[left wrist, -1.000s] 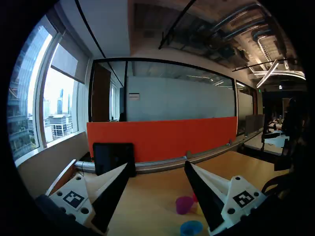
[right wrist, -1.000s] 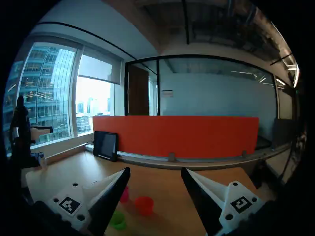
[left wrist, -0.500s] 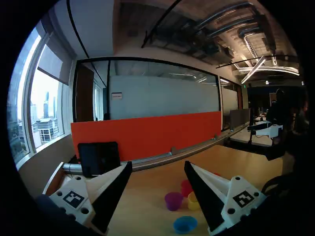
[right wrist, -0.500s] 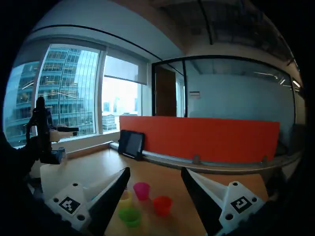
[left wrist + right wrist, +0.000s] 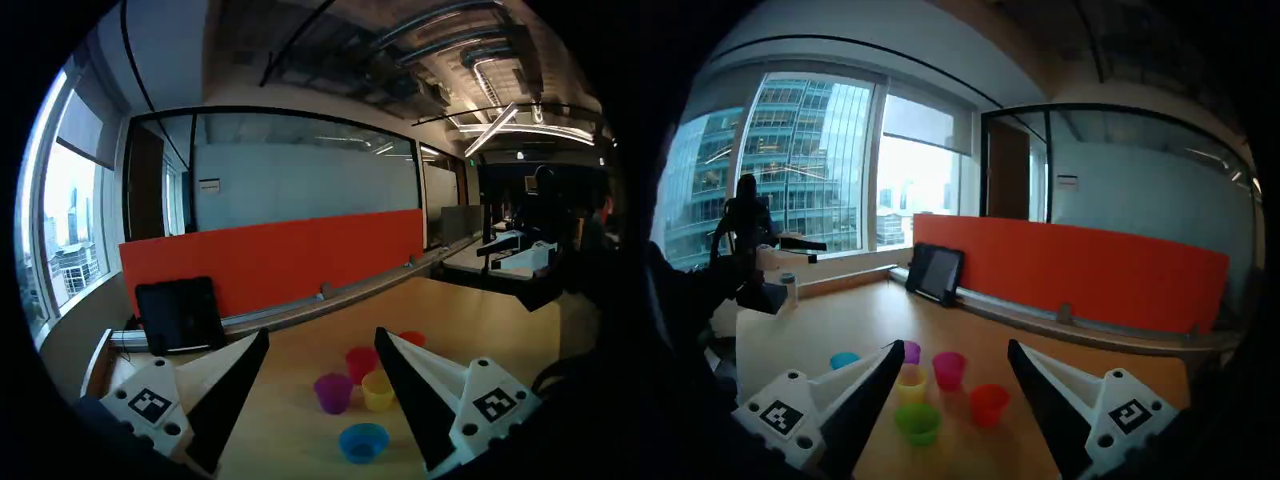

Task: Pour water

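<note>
The left gripper (image 5: 320, 331) is held above the wooden desk (image 5: 488, 308) and points toward the orange partition (image 5: 272, 254). Its two fingers are spread wide with nothing between them. The right gripper (image 5: 954, 344) hangs over the same desk and also faces the partition, its fingers just as far apart and empty. In the right gripper view the left gripper shows off to the left, on the near side of the partition, held by a dark-sleeved arm (image 5: 684, 300).

The cups stand upright in a loose group on the desk, on the near side of the partition and well apart from it, and neither gripper touches them. The purple cup (image 5: 912, 350) and pink cup (image 5: 949, 370) are closest to the partition. The yellow cup (image 5: 911, 382) and red cup (image 5: 989, 402) sit just behind those, and the green cup (image 5: 918, 422) is farthest from the partition. The blue cup (image 5: 844, 360) sits a little apart, toward the left gripper. I cannot tell whether any cup holds water.

A dark tablet (image 5: 938, 274) stands propped just before the partition's foot, at its window end. A small pale container (image 5: 788, 286) stands on the desk near the left gripper. In the left gripper view, that gripper's right-hand finger hides part of the red cup. In the right gripper view, the left-hand finger overlaps the edges of the purple and yellow cups.
</note>
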The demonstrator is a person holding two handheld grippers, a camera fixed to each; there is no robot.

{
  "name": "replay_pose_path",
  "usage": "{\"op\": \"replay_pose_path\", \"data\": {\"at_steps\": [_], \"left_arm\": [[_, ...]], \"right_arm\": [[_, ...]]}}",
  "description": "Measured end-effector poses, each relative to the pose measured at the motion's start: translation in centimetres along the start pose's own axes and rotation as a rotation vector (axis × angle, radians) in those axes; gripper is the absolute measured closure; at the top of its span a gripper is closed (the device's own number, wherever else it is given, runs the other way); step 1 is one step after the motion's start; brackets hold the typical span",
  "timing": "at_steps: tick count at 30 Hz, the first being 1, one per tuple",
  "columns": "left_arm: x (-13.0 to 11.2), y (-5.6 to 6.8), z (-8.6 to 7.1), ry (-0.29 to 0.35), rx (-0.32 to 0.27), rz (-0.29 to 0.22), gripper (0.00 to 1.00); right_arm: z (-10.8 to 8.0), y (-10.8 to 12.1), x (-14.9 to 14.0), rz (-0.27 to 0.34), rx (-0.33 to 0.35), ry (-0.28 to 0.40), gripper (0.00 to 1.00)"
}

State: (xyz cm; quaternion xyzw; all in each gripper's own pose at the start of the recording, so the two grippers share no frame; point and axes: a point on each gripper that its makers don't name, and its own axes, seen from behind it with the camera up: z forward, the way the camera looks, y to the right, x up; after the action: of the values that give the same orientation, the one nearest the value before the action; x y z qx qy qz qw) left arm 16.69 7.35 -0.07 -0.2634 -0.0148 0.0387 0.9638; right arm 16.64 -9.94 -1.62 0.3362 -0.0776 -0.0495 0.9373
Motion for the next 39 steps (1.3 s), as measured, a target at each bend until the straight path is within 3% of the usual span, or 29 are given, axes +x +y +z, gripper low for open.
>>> {"op": "replay_pose_path", "data": {"at_steps": [11,39], "left_arm": [[-4.4,1.2,0.3,-0.076,-0.041,0.01,0.02],[-15.6,2.8,1.1,-0.279,-0.107,0.002,0.02]], "right_arm": [[0.7,-1.7,-3.2,-0.017,0.072,-0.065,0.0],[3.3,-3.4,-12.4,-0.061,0.168,-0.233,0.0]]}}
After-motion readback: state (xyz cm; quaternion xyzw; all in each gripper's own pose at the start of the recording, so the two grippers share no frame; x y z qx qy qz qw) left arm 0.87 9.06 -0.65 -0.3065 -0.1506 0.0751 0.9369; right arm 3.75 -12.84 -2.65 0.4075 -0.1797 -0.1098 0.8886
